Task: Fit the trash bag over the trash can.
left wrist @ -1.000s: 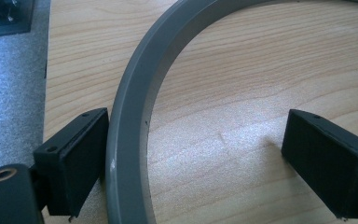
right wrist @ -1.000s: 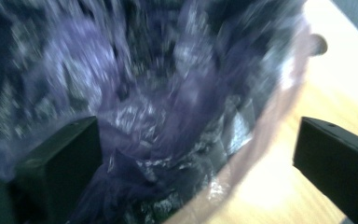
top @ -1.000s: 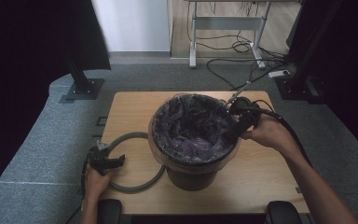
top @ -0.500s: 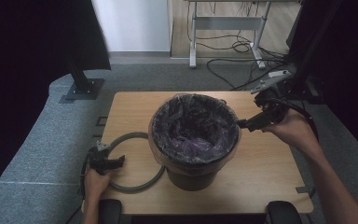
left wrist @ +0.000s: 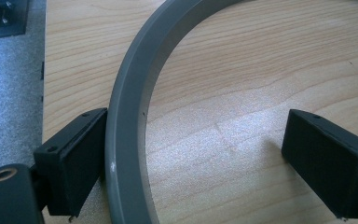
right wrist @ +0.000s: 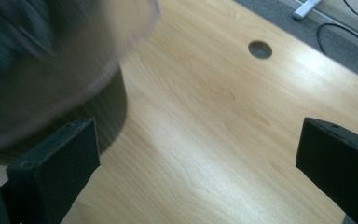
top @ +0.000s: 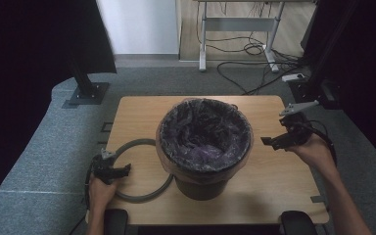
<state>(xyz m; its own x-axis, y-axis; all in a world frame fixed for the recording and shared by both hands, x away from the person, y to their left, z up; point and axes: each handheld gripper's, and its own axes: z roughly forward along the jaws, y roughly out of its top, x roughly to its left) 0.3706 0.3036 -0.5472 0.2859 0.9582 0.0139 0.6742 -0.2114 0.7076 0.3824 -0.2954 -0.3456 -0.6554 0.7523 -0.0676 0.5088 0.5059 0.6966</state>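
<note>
The flat grey plastic ring (top: 142, 171) lies on the light wooden table (top: 269, 181), at its front left part, with its right arc running under or against the base of the dark round bin (top: 203, 183). The ring's band is smooth and matt, with a small pale nick on its edge in the left gripper view (left wrist: 121, 140). Bare wood shows through its middle.

The left gripper (top: 111, 170) rests low at the ring's left arc. Its jaws stand wide apart and straddle the band: one jaw sits just beside the outer edge, seemingly touching it; the other stands well clear inside the ring, so the band is not clamped.

The bin stands at the table's centre, lined with a crinkled purple-black plastic bag (top: 203, 132) folded over its rim.

The right gripper (top: 276, 142) is held above the table, to the right of the bin and apart from it. Its jaws gape wide with nothing between them.
</note>
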